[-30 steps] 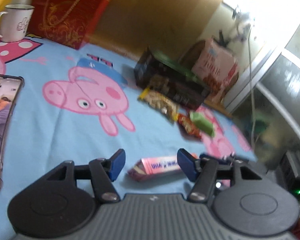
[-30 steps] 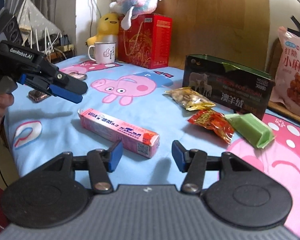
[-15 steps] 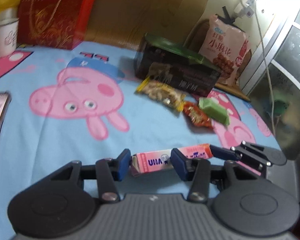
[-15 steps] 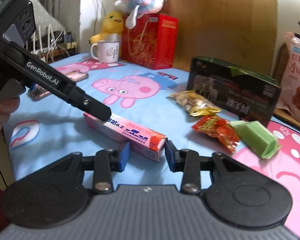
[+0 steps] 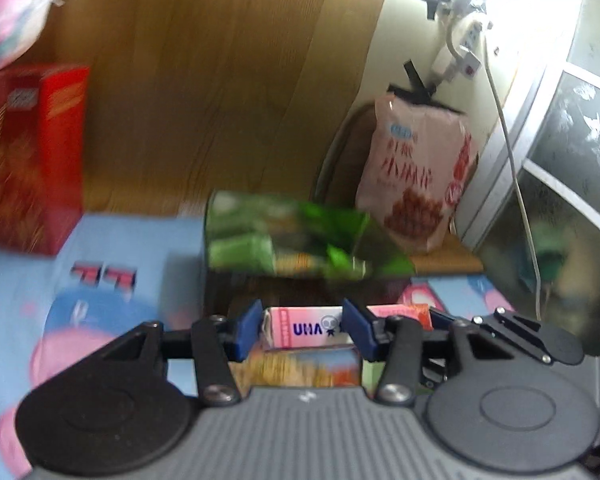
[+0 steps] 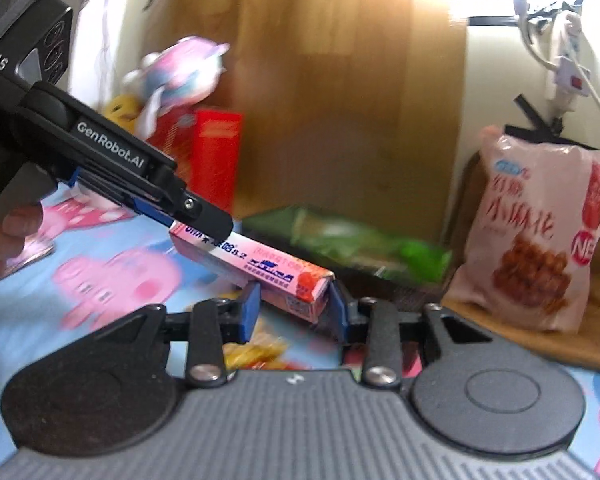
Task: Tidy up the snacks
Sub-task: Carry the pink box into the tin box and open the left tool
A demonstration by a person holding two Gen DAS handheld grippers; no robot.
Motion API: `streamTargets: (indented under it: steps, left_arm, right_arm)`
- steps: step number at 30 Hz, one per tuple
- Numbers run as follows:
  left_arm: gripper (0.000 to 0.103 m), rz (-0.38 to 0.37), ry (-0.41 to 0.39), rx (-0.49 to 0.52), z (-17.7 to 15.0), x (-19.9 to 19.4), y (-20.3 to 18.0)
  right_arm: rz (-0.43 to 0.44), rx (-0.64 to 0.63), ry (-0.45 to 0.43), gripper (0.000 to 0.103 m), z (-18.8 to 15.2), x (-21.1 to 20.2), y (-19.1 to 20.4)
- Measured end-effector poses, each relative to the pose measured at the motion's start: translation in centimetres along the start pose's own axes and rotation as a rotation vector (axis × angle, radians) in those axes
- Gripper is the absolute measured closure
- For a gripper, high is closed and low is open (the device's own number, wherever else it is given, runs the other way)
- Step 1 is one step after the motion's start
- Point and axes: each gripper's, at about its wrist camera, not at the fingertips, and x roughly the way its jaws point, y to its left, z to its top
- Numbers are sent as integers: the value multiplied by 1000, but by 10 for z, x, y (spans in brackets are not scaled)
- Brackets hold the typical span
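- While pinched at both ends, pink candy box (image 6: 256, 264) hangs in the air above the blue cartoon cloth (image 5: 112, 264), one end in each tool.
- Left gripper (image 5: 302, 330): blue pads clamped on the "UHA" end. Right gripper (image 6: 292, 314): pads clamped on the strawberry-print end.
- Versus a second ago: flat on the cloth then, with both sets of jaws open and nothing between them. Jaws have just been closing, now tight on the box, and box is lifted clear of the cloth.
- Also closer now to the dark green-topped box (image 5: 284, 240) standing right behind, with the pink snack bag (image 6: 540, 232) to its right.
- From the right wrist view: left tool reaching in from the upper left, angled downward, a hand (image 6: 4, 244) wrapped on its grip.
- Pretty blurry overall, esp. the left view.
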Motion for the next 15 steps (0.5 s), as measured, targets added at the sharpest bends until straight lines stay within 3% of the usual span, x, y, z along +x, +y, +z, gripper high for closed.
streamTargets:
  steps: [4, 10, 15]
  left_arm:
    - [57, 5, -7, -15, 29, 37, 6]
    - [56, 55, 42, -41, 42, 92, 16]
    - [52, 46, 14, -34, 35, 80, 18]
  right_arm:
    - [-31, 23, -9, 63, 10, 29, -25]
    - [-55, 81, 11, 58, 10, 68, -53]
    - [-90, 111, -51, 55, 14, 53, -59]
